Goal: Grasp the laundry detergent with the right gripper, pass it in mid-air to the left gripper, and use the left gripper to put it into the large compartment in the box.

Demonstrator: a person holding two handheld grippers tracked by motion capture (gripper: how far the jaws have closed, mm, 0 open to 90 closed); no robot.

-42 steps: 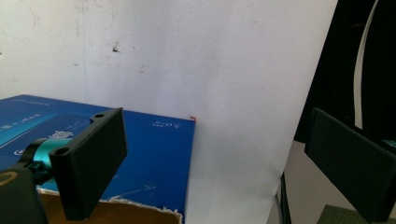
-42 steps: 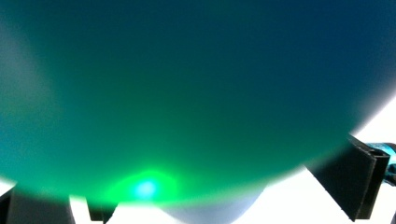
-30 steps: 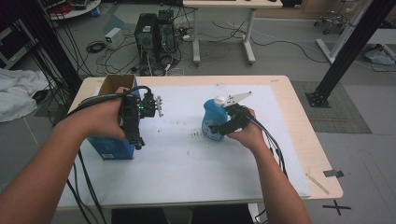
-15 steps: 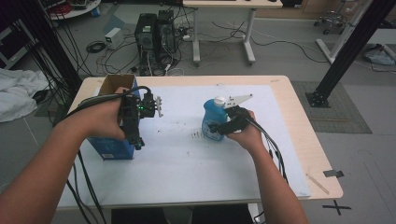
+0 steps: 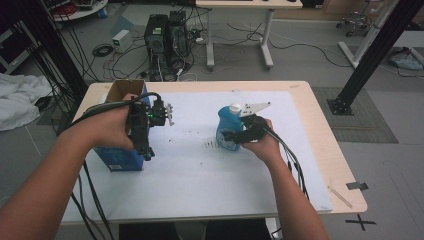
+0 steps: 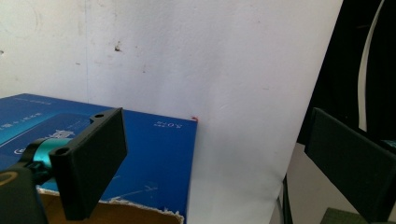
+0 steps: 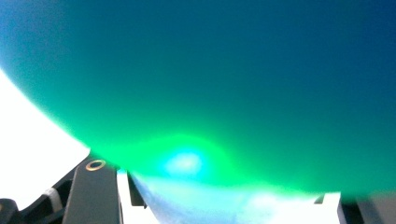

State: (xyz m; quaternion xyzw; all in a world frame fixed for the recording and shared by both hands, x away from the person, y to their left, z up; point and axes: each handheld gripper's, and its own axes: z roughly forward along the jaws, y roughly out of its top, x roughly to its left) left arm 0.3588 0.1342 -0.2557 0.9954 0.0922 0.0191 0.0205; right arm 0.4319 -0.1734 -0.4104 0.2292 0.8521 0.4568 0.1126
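Since the earlier frame your right tongs [image 5: 231, 136] have just been closing, and the blue plastic bottle [image 5: 227, 129] now sits between the jaws, pressed. Both hands kept their places. Bottle: rounded, glossy, white cap, centre-right of frame on the white paper-covered surface [image 5: 200, 190]. Left tongs [image 6: 224, 158] stand wide, holding nothing, over the flat-sided blue cardboard box [image 6: 154, 158] with its torn rim.
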